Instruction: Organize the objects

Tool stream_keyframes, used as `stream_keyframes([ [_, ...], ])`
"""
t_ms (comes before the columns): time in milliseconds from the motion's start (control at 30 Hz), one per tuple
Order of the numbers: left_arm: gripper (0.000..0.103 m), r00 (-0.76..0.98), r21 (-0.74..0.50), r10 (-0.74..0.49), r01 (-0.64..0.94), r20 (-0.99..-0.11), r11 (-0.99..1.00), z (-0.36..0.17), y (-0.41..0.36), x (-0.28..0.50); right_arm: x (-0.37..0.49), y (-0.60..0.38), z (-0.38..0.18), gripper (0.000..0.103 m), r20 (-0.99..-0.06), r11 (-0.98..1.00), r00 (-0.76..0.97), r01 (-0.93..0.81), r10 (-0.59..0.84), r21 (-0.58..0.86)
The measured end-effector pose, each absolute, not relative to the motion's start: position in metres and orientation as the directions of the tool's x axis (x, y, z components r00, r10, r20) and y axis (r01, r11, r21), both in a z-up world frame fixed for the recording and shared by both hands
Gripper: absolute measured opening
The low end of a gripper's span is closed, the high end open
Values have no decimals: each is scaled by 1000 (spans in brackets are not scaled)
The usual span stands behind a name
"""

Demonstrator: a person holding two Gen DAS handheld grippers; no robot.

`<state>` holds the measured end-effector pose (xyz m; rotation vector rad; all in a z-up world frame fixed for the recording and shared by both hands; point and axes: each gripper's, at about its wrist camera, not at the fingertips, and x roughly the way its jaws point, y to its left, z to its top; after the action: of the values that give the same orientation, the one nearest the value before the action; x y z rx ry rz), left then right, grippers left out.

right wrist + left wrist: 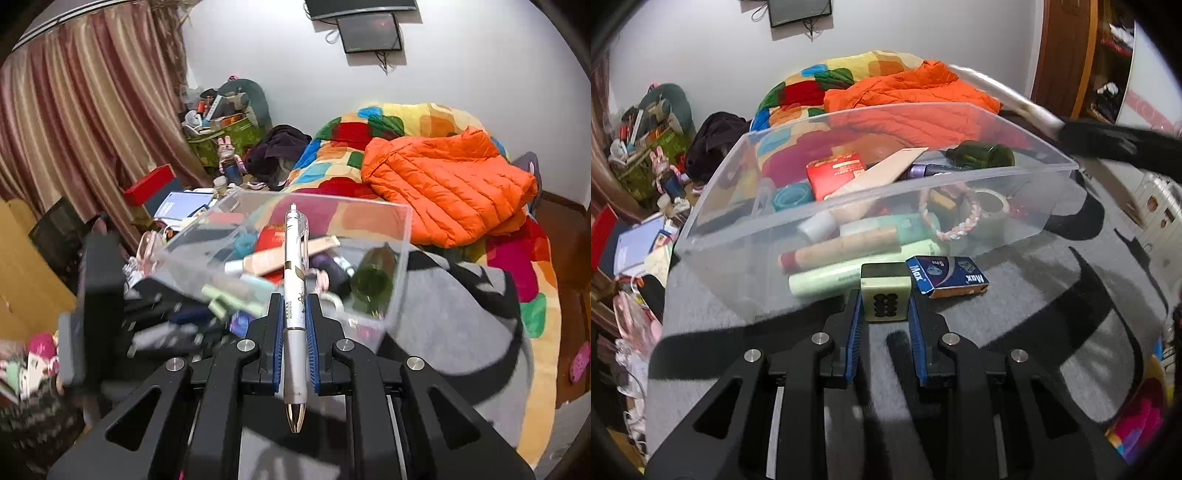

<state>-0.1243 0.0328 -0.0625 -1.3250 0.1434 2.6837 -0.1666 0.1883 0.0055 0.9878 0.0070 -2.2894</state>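
My left gripper (885, 297) is shut on a pale green mahjong tile (885, 297) with black dots, held just in front of the clear plastic bin (1034, 184). A blue Max staples box (947, 275) lies on the grey blanket (1015, 332) right of the tile. My right gripper (295, 306) is shut on a white pen (295, 295), pointing over the near side of the clear bin (400, 258). The bin holds a red box (834, 173), a green bottle (982, 155), tape rolls, tubes and a braided ring. The other gripper shows blurred at the left of the right wrist view (96, 306).
An orange jacket (450, 184) and a colourful quilt (517, 258) lie behind the bin. Cluttered books, boxes and bags (207, 122) stand at the left by a curtain (74, 110). A black arm part (1115, 144) crosses the upper right of the left wrist view.
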Motion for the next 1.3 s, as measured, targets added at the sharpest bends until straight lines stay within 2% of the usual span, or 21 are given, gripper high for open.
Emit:
stream_keyframes([
  [367, 24, -672, -88, 149, -124, -725, -988, -36, 2, -99, -226, 140, -19, 10, -738, -817, -482, 555, -471, 159],
  [700, 24, -751, -99, 145, -107, -644, -989, 6, -13, -101, -216, 128, -25, 11, -764, -827, -510, 559, -396, 55],
  [800, 24, -762, -96, 134, -94, -634, -991, 13, -18, -107, -204, 134, -14, 22, -743, -824, -529, 564, -411, 55],
  [867, 24, -769, -91, 126, -89, -626, -992, 17, -21, -111, -189, 140, -4, 35, -713, -814, -545, 577, -441, 64],
  [933, 24, -773, -93, 122, -82, -623, -992, 20, -26, -118, -176, 145, 1, 41, -693, -804, -544, 589, -473, 85],
  [1067, 24, -757, -102, 133, -87, -640, -991, 21, -32, -136, -154, 141, -8, 42, -717, -771, -470, 619, -515, 148],
  [1233, 24, -706, -84, 141, -116, -694, -990, 10, -29, -156, -152, 122, -43, 43, -800, -803, -429, 587, -419, 106],
  [1300, 24, -690, -49, 118, -119, -714, -992, 4, -26, -164, -156, 116, -56, 45, -822, -812, -394, 569, -411, 132],
])
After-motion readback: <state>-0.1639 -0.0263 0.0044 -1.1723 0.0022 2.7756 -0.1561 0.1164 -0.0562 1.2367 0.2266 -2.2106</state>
